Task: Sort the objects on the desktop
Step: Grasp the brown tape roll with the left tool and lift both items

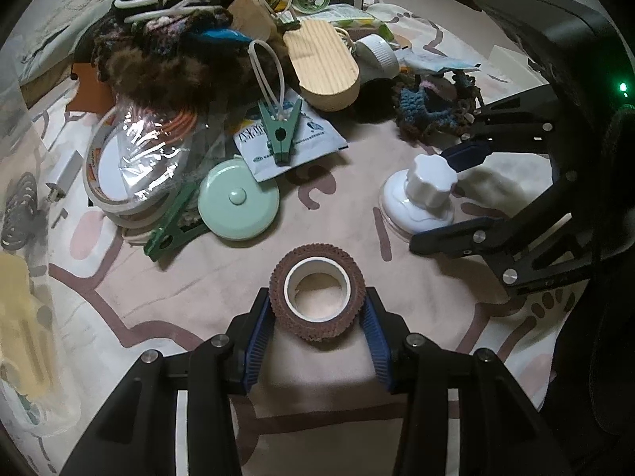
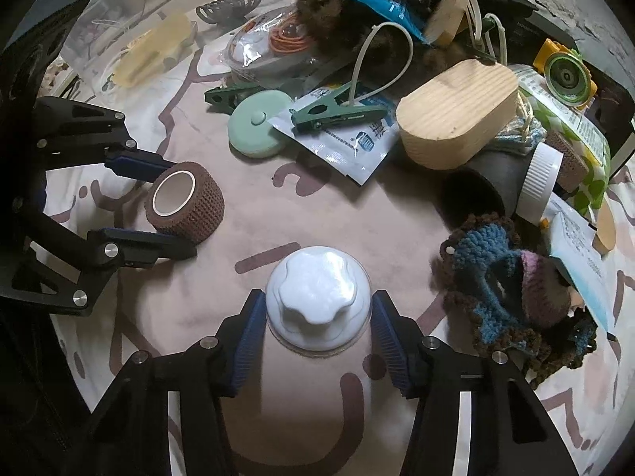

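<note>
A brown roll of bandage tape point(image 1: 317, 297) with a white core lies flat on the patterned cloth. My left gripper point(image 1: 317, 297) is closed around it, both blue pads against its sides; the right wrist view shows the same grip point(image 2: 182, 210) on the roll point(image 2: 184, 202). A white lobed knob on a clear round base point(image 2: 317, 289) stands upright on the cloth. My right gripper point(image 2: 317, 297) straddles it, pads touching the dome's sides. The left wrist view shows that gripper point(image 1: 432, 198) at the right, around the knob point(image 1: 424, 194).
A cluttered pile fills the far side: mint tape measure point(image 1: 238, 206), green clips point(image 1: 281, 135), wooden block point(image 1: 321, 67), packet point(image 1: 293, 139), bagged tape rolls point(image 1: 131, 166), crocheted yarn piece point(image 2: 512, 289), white-capped bottle point(image 2: 539, 178). A clear bag point(image 2: 147, 51) lies at the far left.
</note>
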Available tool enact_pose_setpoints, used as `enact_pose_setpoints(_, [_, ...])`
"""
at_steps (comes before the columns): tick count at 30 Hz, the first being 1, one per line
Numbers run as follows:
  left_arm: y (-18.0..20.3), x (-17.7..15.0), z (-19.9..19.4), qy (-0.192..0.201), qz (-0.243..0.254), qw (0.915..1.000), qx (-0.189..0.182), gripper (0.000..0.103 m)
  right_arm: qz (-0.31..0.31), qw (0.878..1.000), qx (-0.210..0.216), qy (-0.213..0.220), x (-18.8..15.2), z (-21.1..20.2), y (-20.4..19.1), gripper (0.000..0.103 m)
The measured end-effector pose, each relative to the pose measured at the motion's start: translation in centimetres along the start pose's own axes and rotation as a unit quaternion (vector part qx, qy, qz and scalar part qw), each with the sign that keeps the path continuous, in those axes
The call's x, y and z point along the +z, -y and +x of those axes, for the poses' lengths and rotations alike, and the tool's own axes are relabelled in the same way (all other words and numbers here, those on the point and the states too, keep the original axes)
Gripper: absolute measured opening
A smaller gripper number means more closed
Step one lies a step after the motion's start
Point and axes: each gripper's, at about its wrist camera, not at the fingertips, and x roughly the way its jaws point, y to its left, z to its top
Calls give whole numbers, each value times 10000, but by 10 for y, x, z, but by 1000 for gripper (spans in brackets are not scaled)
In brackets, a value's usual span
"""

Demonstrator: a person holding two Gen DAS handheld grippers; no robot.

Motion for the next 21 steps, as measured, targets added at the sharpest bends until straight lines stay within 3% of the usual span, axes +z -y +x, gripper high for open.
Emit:
enact_pose_setpoints(13, [-5, 3, -28, 409, -185, 9988, 172, 44, 198, 9991, -171, 344, 9, -25, 11, 52])
enact_pose_setpoints(21, [-16, 46, -36, 863, -310, 9954, 280, 44, 333, 9961, -303, 755, 20, -55, 13, 52])
